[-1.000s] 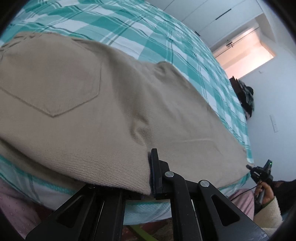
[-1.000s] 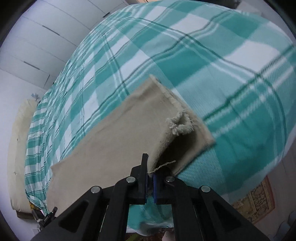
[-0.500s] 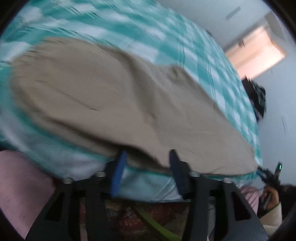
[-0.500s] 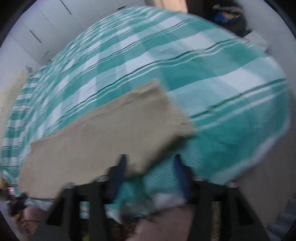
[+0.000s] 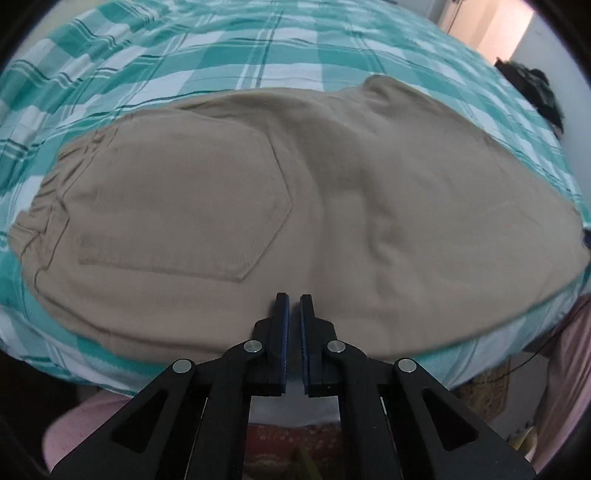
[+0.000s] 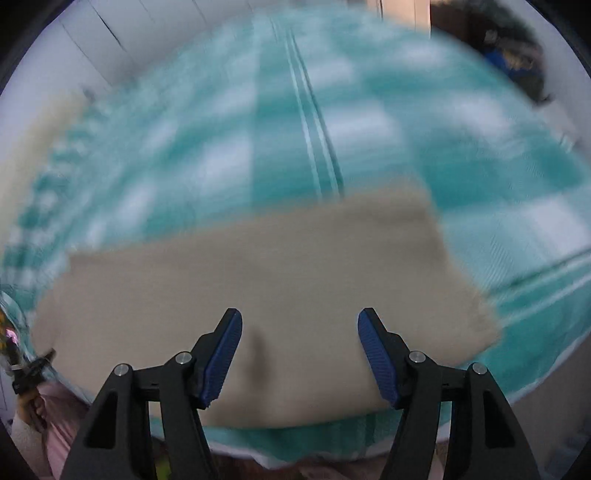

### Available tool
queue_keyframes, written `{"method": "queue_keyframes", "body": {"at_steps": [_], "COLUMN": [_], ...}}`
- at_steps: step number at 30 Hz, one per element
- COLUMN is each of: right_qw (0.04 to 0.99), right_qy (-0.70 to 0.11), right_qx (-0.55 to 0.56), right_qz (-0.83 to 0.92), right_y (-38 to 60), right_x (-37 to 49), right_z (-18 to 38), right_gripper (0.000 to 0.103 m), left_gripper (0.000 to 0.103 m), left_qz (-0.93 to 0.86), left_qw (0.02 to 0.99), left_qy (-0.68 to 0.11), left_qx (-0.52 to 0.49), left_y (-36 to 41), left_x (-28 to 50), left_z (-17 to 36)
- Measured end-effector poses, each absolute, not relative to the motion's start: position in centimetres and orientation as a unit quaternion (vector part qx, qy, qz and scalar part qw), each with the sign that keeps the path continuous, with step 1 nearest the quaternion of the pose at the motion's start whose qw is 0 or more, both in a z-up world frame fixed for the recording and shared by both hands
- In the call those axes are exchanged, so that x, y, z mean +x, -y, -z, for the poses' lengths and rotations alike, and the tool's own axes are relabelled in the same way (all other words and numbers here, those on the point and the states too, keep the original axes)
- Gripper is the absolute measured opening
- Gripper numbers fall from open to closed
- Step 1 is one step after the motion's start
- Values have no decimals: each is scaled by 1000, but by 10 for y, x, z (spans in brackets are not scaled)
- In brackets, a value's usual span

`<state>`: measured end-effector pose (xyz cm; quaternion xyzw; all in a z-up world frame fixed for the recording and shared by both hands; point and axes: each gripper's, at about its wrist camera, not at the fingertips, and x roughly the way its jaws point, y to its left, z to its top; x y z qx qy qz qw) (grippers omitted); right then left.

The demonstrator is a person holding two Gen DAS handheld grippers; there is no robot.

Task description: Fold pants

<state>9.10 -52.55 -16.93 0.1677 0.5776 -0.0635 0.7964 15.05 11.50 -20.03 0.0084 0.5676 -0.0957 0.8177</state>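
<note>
Beige pants (image 5: 332, 206) lie flat on the teal plaid bed cover (image 5: 258, 48), seat side up, with a back pocket (image 5: 184, 206) showing and the gathered waistband (image 5: 44, 206) at the left. My left gripper (image 5: 291, 301) hovers over the pants' near edge, shut with nothing between its pads. The right wrist view is blurred: the leg end of the pants (image 6: 277, 266) lies flat, its frayed hem (image 6: 476, 310) to the right. My right gripper (image 6: 300, 319) stands open above that fabric, and its blue pads (image 6: 225, 354) touch nothing.
The bed's near edge runs just below both grippers, with pink clothing (image 5: 85, 417) and a patterned rug (image 5: 280, 439) beneath. White cupboard doors (image 6: 122, 40) stand behind the bed. A dark heap of clothes (image 5: 535, 92) sits at the far right beside a lit doorway (image 5: 491, 26).
Both grippers have let go of the pants' near edge. The left one opened and shut again empty; the right one stays open. The lifted hem flap now lies flat, and both views have rolled.
</note>
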Motion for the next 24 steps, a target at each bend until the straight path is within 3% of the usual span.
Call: {"method": "queue_keyframes", "body": {"at_steps": [7, 12, 14, 16, 18, 24], "right_qw": [796, 800, 800, 800, 800, 800], "right_qy": [-572, -563, -563, -563, -562, -558], "right_qx": [192, 201, 198, 200, 203, 210], "right_qz": [51, 53, 54, 53, 54, 55], "right_y": [537, 539, 537, 536, 536, 536], "right_x": [79, 75, 77, 78, 80, 80], "right_z": [184, 183, 183, 183, 183, 183], "right_gripper": [62, 62, 63, 65, 65, 65], "left_gripper": [8, 49, 49, 44, 31, 24], "left_qz": [89, 55, 44, 36, 23, 2], "left_qw": [799, 829, 819, 812, 809, 785], "left_qy": [-594, -506, -467, -453, -451, -472], "left_qx": [-17, -234, -330, -365, -375, -401], "left_y": [-128, -212, -260, -286, -305, -322], "left_x": [120, 109, 113, 119, 126, 141], "left_z": [187, 148, 142, 143, 148, 176]}}
